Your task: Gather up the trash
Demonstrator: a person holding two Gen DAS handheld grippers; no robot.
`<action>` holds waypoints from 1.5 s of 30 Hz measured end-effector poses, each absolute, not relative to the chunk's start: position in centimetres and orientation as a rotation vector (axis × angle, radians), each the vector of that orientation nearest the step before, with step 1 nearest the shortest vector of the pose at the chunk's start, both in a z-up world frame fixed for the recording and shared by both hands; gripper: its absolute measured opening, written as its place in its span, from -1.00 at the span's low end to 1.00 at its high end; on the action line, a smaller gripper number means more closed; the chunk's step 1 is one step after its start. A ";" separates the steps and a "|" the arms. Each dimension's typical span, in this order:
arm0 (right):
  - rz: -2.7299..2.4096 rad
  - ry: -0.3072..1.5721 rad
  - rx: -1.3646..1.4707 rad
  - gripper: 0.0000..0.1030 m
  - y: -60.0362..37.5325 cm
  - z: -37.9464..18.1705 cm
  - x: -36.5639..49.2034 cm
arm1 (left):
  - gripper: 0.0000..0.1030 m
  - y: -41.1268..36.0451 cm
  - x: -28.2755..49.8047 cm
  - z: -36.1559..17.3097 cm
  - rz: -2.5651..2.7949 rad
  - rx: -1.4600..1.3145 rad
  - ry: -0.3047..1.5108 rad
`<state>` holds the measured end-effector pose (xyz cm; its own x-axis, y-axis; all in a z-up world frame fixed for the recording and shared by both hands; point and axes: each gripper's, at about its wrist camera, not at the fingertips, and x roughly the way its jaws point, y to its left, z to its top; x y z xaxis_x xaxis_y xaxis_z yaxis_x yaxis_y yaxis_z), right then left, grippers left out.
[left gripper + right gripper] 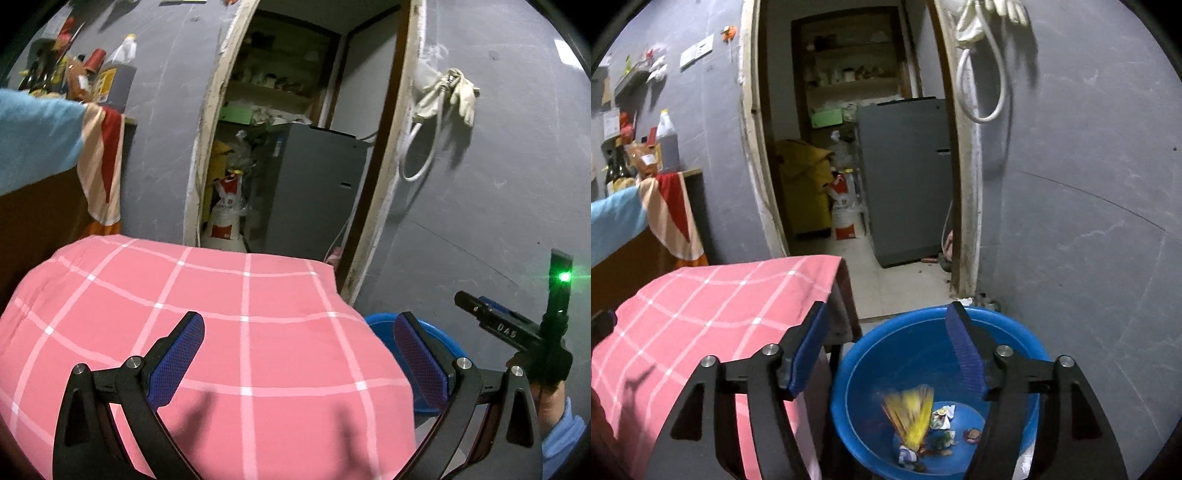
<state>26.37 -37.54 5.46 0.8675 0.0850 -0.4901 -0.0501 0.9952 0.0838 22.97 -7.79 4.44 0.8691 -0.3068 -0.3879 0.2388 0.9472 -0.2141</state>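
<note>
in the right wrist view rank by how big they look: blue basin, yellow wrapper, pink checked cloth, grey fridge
1. pink checked cloth
2. blue basin, though nearness inflates it
3. grey fridge, farther off, so likely bigger in reality
4. yellow wrapper

Hovering over a blue plastic basin [871,373], the right gripper [886,350] — blue-padded jaws spread wide, nothing between them. Inside the basin, at the bottom: a blurred yellow wrapper [911,413] standing tilted, beside it a crumpled white scrap [942,415], a small round reddish piece [972,434] and other bits too small to tell. Left of the basin and just beside its rim, a surface draped in pink checked cloth [701,314], one corner hanging down. Beyond the basin, an open doorway with a grey refrigerator [905,177] inside — yellow sacks [807,184] further left. Above the basin to the right, a white hose [982,74] looped on the grey wall.
</note>
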 end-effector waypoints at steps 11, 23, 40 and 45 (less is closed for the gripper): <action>0.094 0.408 0.115 0.77 -37.1 8.3 18.0 | 0.96 -8.1 19.0 6.0 -0.292 -0.139 0.379; 0.097 0.281 0.137 1.00 -35.0 10.0 7.8 | 0.96 -6.5 12.4 5.8 -0.258 -0.123 0.337; 0.050 0.229 0.067 1.00 -32.0 7.1 1.1 | 0.96 -4.3 5.0 3.4 -0.180 -0.074 0.267; 0.042 0.202 0.037 1.00 -31.3 6.4 0.1 | 0.96 -3.9 4.0 2.5 -0.176 -0.062 0.250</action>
<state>0.07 -31.29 6.43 0.9788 0.0454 -0.1998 -0.0380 0.9985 0.0406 3.96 -3.92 2.48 0.9536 -0.1812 -0.2403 0.1659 0.9827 -0.0827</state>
